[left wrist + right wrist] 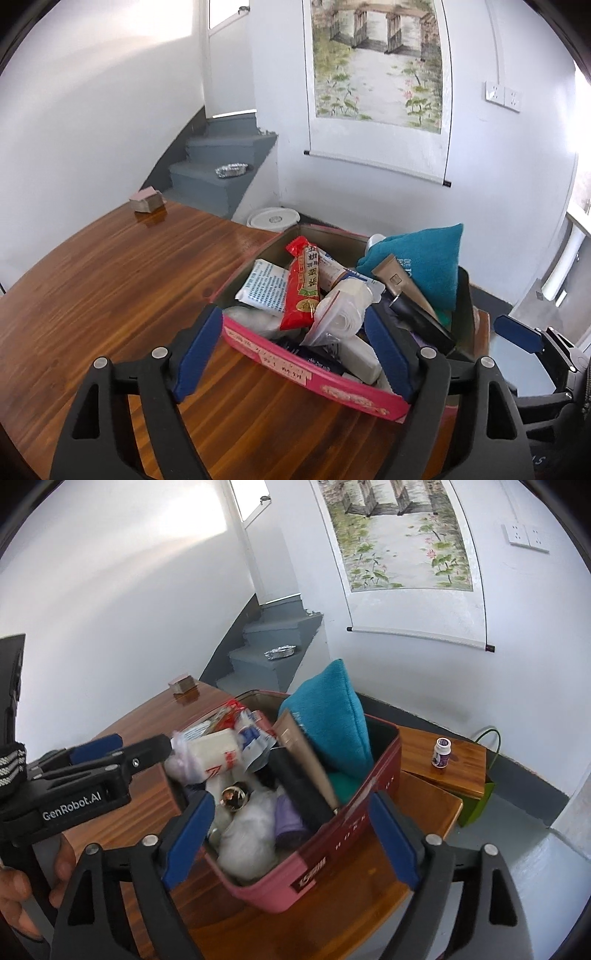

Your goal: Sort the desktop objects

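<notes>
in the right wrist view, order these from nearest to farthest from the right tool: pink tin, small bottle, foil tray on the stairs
1. Pink tin: directly ahead of the right tool, its near corner between the open fingers.
2. Small bottle: farther back on the right, standing on a lower wooden surface.
3. Foil tray: farthest, on a grey stair step beyond the table.

- Our left gripper has its blue fingers spread wide apart, pointing forward
- Our right gripper is also spread wide, fingers forward
- Our left hand grips the handle of the left gripper, seen from the right wrist view
</notes>
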### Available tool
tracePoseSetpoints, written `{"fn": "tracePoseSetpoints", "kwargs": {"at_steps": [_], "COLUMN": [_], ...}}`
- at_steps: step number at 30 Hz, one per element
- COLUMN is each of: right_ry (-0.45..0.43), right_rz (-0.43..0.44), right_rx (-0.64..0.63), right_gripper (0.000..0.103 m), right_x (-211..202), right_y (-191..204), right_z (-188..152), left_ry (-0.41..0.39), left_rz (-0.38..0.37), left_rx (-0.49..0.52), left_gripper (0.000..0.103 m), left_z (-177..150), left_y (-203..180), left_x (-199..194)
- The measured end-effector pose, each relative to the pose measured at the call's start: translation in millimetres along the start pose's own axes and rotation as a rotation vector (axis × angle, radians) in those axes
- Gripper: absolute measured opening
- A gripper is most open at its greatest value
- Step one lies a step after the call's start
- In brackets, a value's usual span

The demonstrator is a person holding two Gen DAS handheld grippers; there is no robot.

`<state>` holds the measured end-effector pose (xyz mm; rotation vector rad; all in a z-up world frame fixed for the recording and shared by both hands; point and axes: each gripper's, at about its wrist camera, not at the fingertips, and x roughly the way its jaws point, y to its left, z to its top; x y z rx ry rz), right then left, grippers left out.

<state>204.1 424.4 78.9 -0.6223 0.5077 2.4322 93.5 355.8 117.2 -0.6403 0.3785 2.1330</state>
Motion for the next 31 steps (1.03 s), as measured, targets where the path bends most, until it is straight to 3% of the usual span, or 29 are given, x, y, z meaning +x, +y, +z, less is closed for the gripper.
{"fn": "tracePoseSetpoints", "kwargs": {"at_steps": [2,8,14,25,31], "right_ry": [-0.012,-0.045,-0.034,-0.026,-0.007], "right_rz": [-0.016,-0.043,-0.038,-0.050,-0.045], "right_rx": [-0.015,-0.070,-0.081,-0.073,-0.066], "right_gripper": [0.102,0.102,0.102,0.102,0.102], "right_x": [-7,-27,-30,-32,-26], "right_y": [3,17,23,23,23], "right_z": [-1,-3,-8,-13,-15], "left_ry": [-0.008,-0.015,-0.051,-0.055,-0.073], "left_rz": [-0.008,-0.053,0.032,-0.022,0.038], "left_rx": [-0.017,-0.095,-0.063,-0.052,-0.004], "left_gripper": [0.083,0.084,0.084,0.085,0.085], "left_z": [0,-1,-5,-9,-12], "left_y": [2,13,9,1,-3], "left_x": [-9,-27,-40,-45,-48]}}
